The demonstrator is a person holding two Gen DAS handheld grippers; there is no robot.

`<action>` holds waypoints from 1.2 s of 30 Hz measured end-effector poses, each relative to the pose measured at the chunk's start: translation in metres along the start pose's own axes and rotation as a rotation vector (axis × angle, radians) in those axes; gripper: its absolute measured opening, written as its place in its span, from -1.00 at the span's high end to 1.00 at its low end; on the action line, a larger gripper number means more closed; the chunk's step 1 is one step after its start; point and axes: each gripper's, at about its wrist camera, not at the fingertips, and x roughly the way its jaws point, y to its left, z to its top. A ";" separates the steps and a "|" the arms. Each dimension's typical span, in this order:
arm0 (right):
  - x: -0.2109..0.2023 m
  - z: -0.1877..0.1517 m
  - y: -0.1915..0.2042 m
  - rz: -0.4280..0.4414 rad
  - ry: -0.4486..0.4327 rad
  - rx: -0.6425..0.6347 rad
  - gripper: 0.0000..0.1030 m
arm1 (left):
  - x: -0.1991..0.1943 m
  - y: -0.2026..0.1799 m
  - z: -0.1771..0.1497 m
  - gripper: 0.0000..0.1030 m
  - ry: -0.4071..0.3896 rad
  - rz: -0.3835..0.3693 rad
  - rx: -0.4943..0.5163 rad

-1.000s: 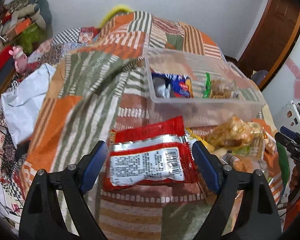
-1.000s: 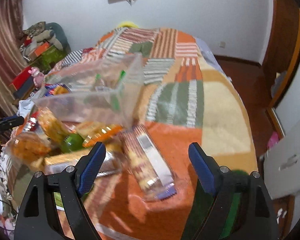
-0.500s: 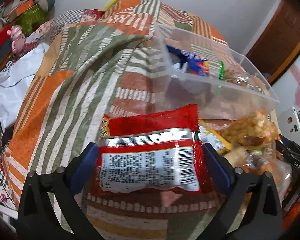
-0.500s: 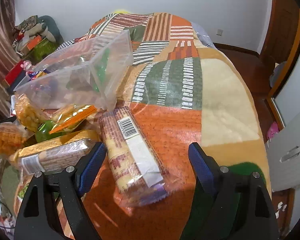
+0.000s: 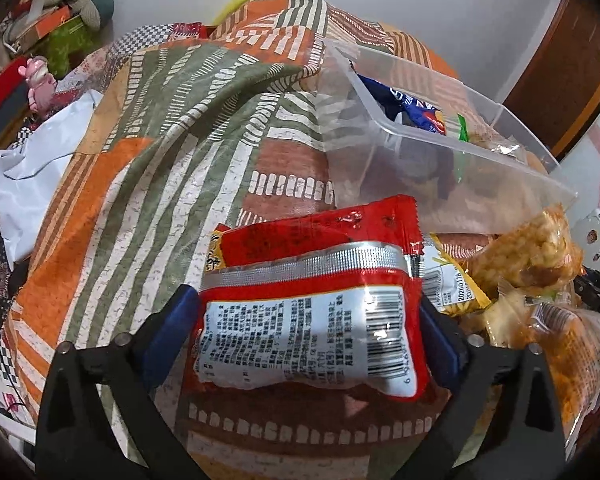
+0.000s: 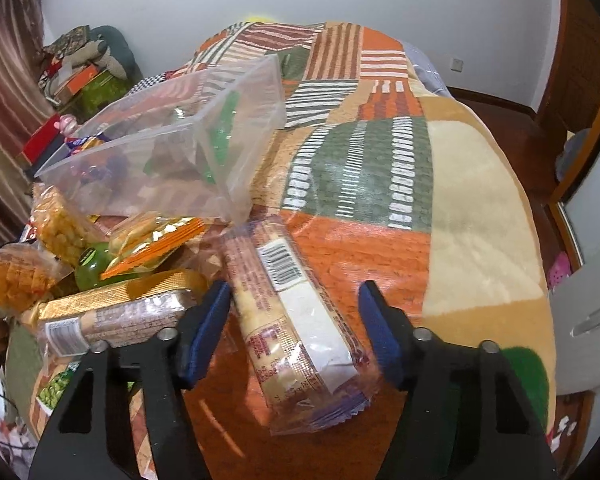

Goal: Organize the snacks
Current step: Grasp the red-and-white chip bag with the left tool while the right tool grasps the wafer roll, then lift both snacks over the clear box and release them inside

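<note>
My left gripper (image 5: 310, 332) has its blue pads pressed against both sides of the red snack packet (image 5: 314, 304), which sits between them with its white barcoded back facing up, lifted a little above the patchwork blanket (image 5: 172, 184). Beyond the packet stands the clear plastic bin (image 5: 440, 148), with a blue wrapper and a green-edged bag inside it. To the right of the packet, beside the bin's near wall, lies a pile of loose snacks, among them a clear bag of yellow puffs (image 5: 528, 252). My right gripper (image 6: 294, 328) stands wide, its pads straddling a long biscuit sleeve (image 6: 292, 320) that lies flat on an orange patch of the blanket without touching either pad. Left of that sleeve rests a gold-wrapped cracker pack (image 6: 112, 312), and behind it an orange-striped packet (image 6: 156, 244) near the bin's corner (image 6: 236, 208).
</note>
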 end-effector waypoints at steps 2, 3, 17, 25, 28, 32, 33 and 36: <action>-0.001 -0.001 0.003 0.009 -0.002 -0.012 0.05 | -0.003 0.001 -0.001 -0.77 -0.002 0.001 -0.001; -0.003 -0.002 0.005 0.004 -0.006 -0.020 0.06 | -0.004 0.002 -0.002 -0.68 -0.003 0.001 -0.002; -0.020 -0.012 0.004 0.023 -0.016 -0.008 0.19 | -0.034 0.000 -0.020 -0.19 -0.040 0.041 0.031; -0.044 -0.009 0.011 0.013 -0.081 -0.028 0.19 | -0.070 -0.012 -0.021 -0.18 -0.116 0.030 0.050; -0.052 -0.004 0.015 0.020 -0.105 -0.028 0.19 | -0.085 -0.017 -0.017 -0.18 -0.147 0.022 0.059; -0.065 0.008 0.019 0.038 -0.157 -0.030 0.19 | -0.101 -0.027 -0.010 -0.18 -0.189 0.011 0.078; -0.068 0.012 0.021 0.045 -0.172 -0.031 0.19 | -0.105 -0.030 -0.008 -0.18 -0.200 0.007 0.082; -0.074 0.022 0.027 0.057 -0.214 -0.041 0.19 | -0.113 -0.039 -0.001 -0.18 -0.228 -0.007 0.098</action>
